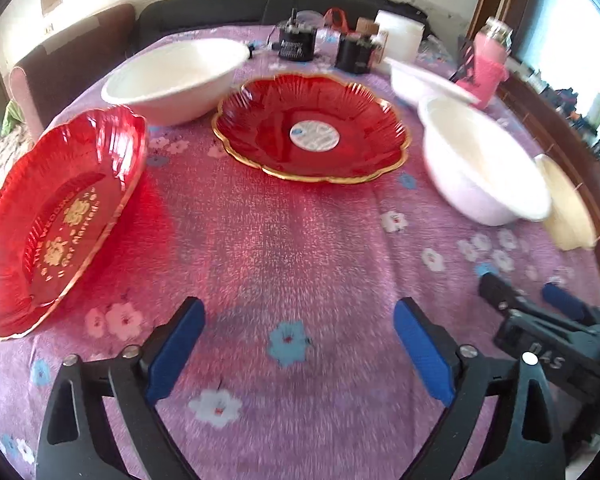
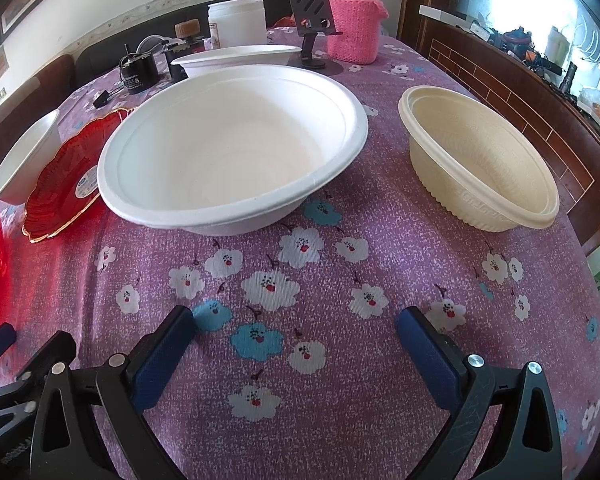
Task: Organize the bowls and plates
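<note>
A: Plates, then bowls. Where do they lie from the left gripper (image 1: pixel 298 344)?
B: Gilt-rimmed red plate (image 1: pixel 312 128) lies ahead of the fingers, flat on the floral cloth (image 1: pixel 300 248). Second red plate (image 1: pixel 56 220), with gold lettering, sits ahead-left, its left side tilted up. White bowl (image 1: pixel 176 76) stands beyond both; another white bowl (image 1: pixel 484 164) ahead-right.

A: And from the right gripper (image 2: pixel 296 344)?
B: That large white bowl lies directly ahead; cream bowl (image 2: pixel 480 168) ahead-right, apart from it. A third white bowl (image 2: pixel 236 58) stands behind, before the pink flask (image 2: pixel 354 24).

A: Finger state?
B: Both pairs spread wide, nothing between the blue pads, only cloth below.
</note>
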A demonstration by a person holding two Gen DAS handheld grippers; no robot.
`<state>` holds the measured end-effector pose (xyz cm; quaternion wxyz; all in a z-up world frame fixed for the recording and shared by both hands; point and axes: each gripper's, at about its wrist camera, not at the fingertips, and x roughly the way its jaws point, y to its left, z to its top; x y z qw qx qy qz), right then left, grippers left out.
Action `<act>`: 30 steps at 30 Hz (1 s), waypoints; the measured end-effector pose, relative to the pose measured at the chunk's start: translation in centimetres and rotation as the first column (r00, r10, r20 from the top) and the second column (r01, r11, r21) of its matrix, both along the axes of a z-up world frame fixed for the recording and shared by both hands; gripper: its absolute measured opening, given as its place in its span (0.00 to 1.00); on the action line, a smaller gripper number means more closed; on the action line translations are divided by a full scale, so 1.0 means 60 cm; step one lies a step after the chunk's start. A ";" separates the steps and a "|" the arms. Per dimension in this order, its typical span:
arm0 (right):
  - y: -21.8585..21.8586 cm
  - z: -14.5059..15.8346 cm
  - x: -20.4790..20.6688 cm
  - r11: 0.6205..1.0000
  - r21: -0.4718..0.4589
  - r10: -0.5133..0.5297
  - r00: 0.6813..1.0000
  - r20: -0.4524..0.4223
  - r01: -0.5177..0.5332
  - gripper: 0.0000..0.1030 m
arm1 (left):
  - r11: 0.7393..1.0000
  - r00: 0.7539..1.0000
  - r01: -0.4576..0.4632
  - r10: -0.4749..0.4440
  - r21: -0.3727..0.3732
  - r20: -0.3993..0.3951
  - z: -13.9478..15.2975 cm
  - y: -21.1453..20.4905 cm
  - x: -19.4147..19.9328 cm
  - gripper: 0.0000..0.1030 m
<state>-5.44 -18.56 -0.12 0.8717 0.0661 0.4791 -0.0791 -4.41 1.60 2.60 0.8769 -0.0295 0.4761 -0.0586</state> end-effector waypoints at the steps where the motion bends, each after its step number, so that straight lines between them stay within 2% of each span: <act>1: -0.002 0.003 -0.009 1.000 0.022 0.009 1.000 0.015 -0.009 0.99 | 1.000 0.999 0.001 0.000 -0.015 0.037 0.018 0.010 -0.015 0.91; 4: -0.003 0.031 -0.044 0.998 0.053 0.029 0.995 0.097 -0.035 0.99 | 0.999 0.979 -0.024 0.030 -0.031 0.204 0.091 0.050 -0.066 0.91; 7: 0.002 0.091 -0.079 0.998 0.011 0.060 0.969 0.239 -0.065 0.99 | 0.997 0.920 -0.068 0.079 -0.042 0.383 0.177 0.092 -0.114 0.91; 9: 0.009 0.148 -0.097 0.996 -0.029 0.086 0.932 0.352 -0.081 0.99 | 0.994 0.877 -0.081 0.106 -0.073 0.468 0.229 0.116 -0.131 0.95; 11: 0.018 0.209 -0.104 0.993 -0.063 0.119 0.888 0.443 -0.101 0.99 | 0.991 0.845 -0.079 0.123 -0.107 0.521 0.273 0.135 -0.141 1.00; 12: 0.022 0.241 -0.104 0.990 -0.075 0.142 0.862 0.486 -0.121 0.99 | 0.990 0.833 -0.069 0.126 -0.124 0.539 0.293 0.143 -0.143 1.00; 14: 0.030 0.305 -0.092 0.984 -0.094 0.180 0.822 0.541 -0.154 1.00 | 0.989 0.826 -0.043 0.114 -0.140 0.552 0.317 0.149 -0.140 1.00; 17: 0.037 0.370 -0.054 0.973 -0.051 0.215 0.807 0.550 -0.225 1.00 | 0.987 0.842 -0.046 0.122 -0.155 0.525 0.325 0.151 -0.117 1.00; 20: 0.042 0.379 0.007 0.938 0.082 0.256 0.831 0.495 -0.337 1.00 | 0.981 0.879 -0.058 0.137 -0.184 0.456 0.287 0.149 -0.100 1.00; 23: 0.048 0.323 0.073 0.889 0.222 0.291 0.867 0.404 -0.401 1.00 | 0.979 0.928 -0.045 0.115 -0.200 0.354 0.226 0.132 -0.082 1.00; 24: 0.052 0.296 0.096 0.859 0.290 0.306 0.877 0.370 -0.422 1.00 | 0.978 0.937 -0.043 0.111 -0.204 0.331 0.210 0.128 -0.079 1.00; 26: 0.051 0.244 0.121 0.801 0.414 0.311 0.891 0.331 -0.433 0.99 | 0.976 0.947 -0.047 0.111 -0.213 0.302 0.185 0.128 -0.073 1.00; 28: 0.056 0.194 0.142 0.726 0.535 0.311 0.900 0.306 -0.432 0.99 | 0.976 0.950 -0.046 0.109 -0.213 0.294 0.171 0.127 -0.071 1.00; 30: 0.064 0.159 0.165 0.662 0.620 0.307 0.907 0.289 -0.422 0.99 | 0.978 0.952 -0.044 0.103 -0.206 0.287 0.164 0.126 -0.069 1.00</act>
